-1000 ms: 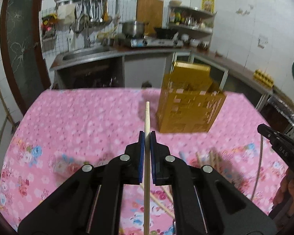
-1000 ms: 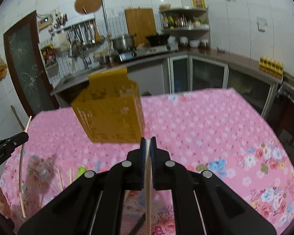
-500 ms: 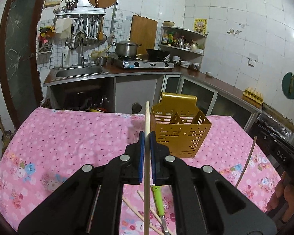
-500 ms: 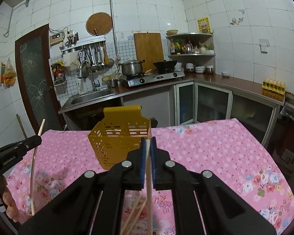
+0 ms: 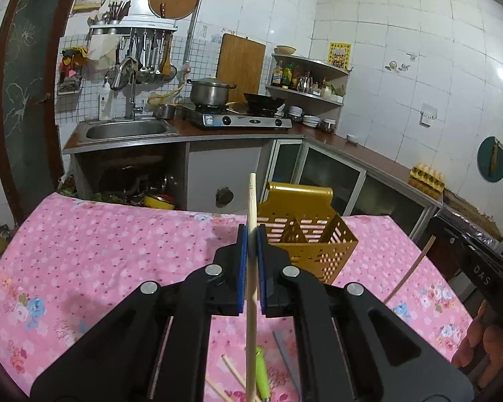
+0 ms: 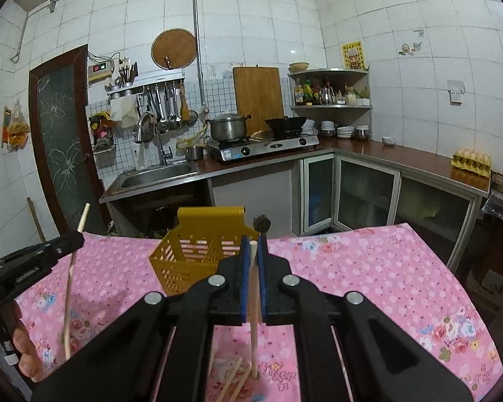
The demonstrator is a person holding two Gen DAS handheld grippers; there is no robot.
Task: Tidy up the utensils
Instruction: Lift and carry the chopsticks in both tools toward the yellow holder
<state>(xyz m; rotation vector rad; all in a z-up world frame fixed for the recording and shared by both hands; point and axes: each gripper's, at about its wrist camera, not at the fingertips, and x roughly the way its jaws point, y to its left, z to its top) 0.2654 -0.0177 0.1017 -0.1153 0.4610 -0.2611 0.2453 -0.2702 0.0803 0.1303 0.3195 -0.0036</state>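
— What do we see behind?
— White tiled walls point(image 6: 385, 50), a dark door point(image 6: 63, 140), a sink point(image 6: 157, 172), a stove point(image 6: 265, 144) with a pot point(image 6: 228, 127).
— And nearer us?
— A table point(image 6: 369, 258) under pink floral cloth.

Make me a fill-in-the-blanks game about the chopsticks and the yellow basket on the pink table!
1. Each gripper is shut on one wooden ____.
2. The slotted utensil basket standing on the tablecloth is ____ in colour.
3. The left gripper holds its stick nearly ____, not flat.
4. Below the right gripper, more loose chopsticks lie on the ____ flowered cloth.

Missing words: chopstick; yellow; upright; pink
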